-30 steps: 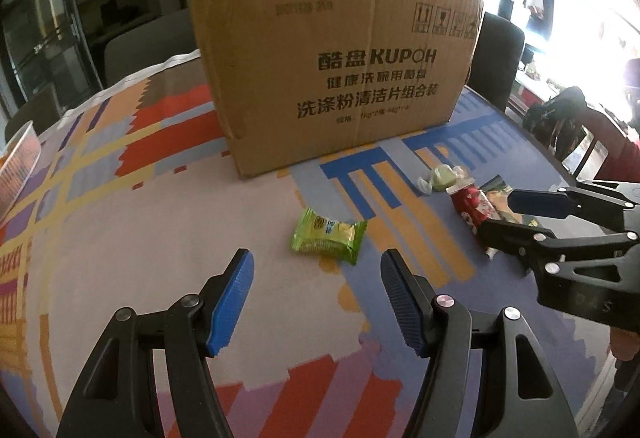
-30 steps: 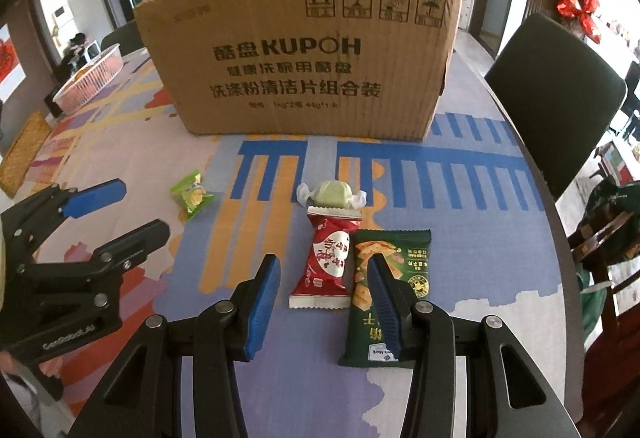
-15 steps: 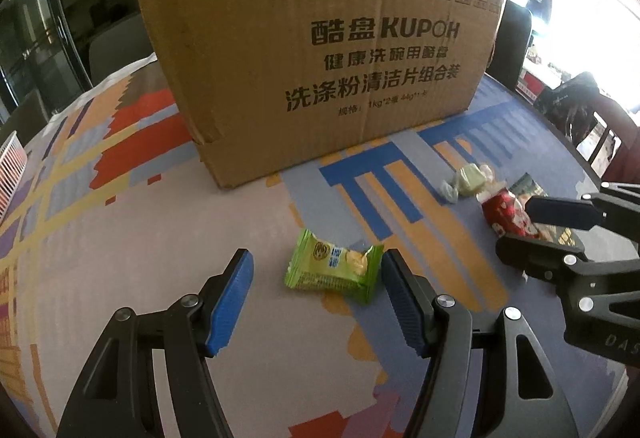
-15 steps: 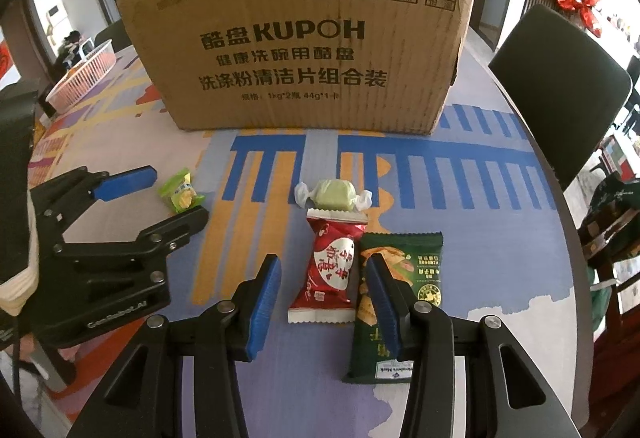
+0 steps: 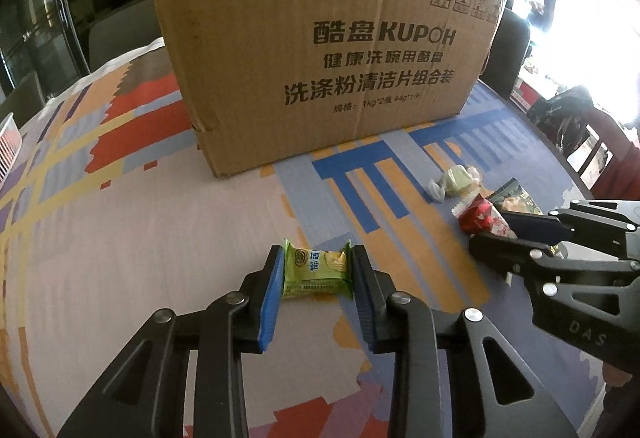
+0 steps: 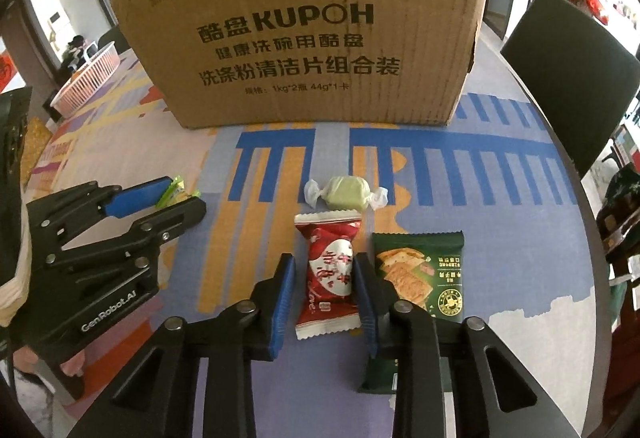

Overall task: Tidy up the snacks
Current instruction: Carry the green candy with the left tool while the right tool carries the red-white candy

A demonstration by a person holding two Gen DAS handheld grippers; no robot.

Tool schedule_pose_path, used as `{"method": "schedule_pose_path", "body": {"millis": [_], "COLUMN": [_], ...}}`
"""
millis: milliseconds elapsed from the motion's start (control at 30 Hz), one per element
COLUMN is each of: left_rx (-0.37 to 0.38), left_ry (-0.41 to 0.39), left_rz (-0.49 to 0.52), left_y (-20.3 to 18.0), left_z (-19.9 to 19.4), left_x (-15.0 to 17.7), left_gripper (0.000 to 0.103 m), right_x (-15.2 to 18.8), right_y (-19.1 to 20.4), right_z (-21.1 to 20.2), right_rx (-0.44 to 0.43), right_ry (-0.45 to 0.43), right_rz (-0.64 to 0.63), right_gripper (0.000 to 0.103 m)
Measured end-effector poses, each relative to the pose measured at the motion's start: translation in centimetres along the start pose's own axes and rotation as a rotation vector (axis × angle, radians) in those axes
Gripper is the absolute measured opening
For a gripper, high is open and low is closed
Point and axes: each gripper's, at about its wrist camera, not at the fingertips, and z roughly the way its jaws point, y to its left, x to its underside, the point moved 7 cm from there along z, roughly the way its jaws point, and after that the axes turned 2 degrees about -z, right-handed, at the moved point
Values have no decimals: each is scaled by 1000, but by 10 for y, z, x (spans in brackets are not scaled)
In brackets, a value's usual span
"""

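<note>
Two grippers point down at a patterned tablecloth [image 5: 140,238], each with a snack between its blue pads. The left gripper [image 5: 318,270] has just been closing, and its jaws now press on the short ends of a green packet [image 5: 316,268], which lies flat on the cloth and fills the whole gap between them. The right gripper [image 6: 324,282] has also just been closing; its jaws stand narrow against the sides of a red packet [image 6: 330,274], whose crimped top end reaches out beyond the fingertips while its bottom end lies back between the fingers. Just outside the right jaw of that gripper lies a dark green cracker packet [image 6: 420,278], partly under the finger. Just ahead of the red packet's top end sits a pale green wrapped sweet [image 6: 346,192], close to it. Well ahead of both grippers stands a large cardboard box [image 6: 304,34], upright on the cloth. A black chair [image 6: 576,78] stands at the table's edge, to the right of the box.
</note>
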Motion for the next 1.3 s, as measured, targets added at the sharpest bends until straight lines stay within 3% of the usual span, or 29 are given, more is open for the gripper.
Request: {"method": "schedule_pose_path", "body": {"millis": [367, 700, 1300], "left_rx": [-7, -43, -57], "left_ry": [-16, -87, -231], "left_rz": [-33, -66, -72], "left_y": [-8, -6, -10], "left_z": [-20, -54, -111], "left_x": [6, -6, -54], "left_gripper": [32, 32, 32], "right_x": [3, -5, -36], "right_y": [4, 7, 6], "right_z": [-8, -42, -92], "right_rx": [-34, -43, -70], "right_ry": [-16, -95, -233], "right_rz": [2, -19, -13], "right_gripper": [23, 23, 23]}}
